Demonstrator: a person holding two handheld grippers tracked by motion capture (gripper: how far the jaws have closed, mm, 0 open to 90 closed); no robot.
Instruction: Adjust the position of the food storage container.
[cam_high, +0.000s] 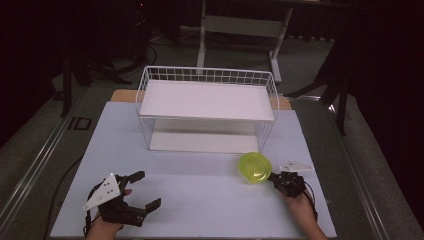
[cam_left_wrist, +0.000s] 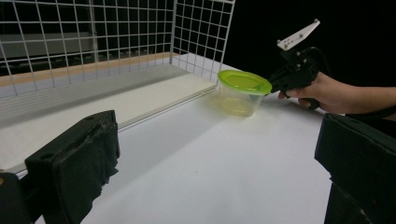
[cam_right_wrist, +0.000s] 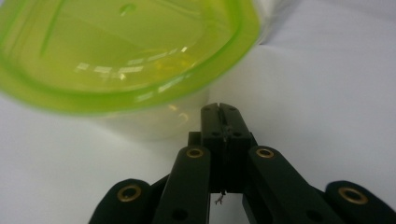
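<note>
The green-lidded container (cam_high: 255, 167) stands upright on the white surface (cam_high: 200, 195), just in front of the right end of the white wire rack (cam_high: 207, 107) and apart from it. It lies straight ahead of my right gripper (cam_high: 274, 178), whose jaws are pressed together with nothing between them; in the right gripper view their tip sits just below the lid's rim, by the clear wall, and I cannot tell whether it touches. The tub is round, so no long axis matters; what counts is that it lies between these jaws and the rack's lower shelf (cam_high: 202, 141), so a forward push would, I judge, carry it that way. My right hand (cam_high: 302, 205) is low and level, pointing up and to the left across the surface. My left gripper (cam_high: 148, 189) rests well apart at the near left, jaws spread wide and empty, aimed across toward the container (cam_left_wrist: 242, 92), so the right is much the nearer.
</note>
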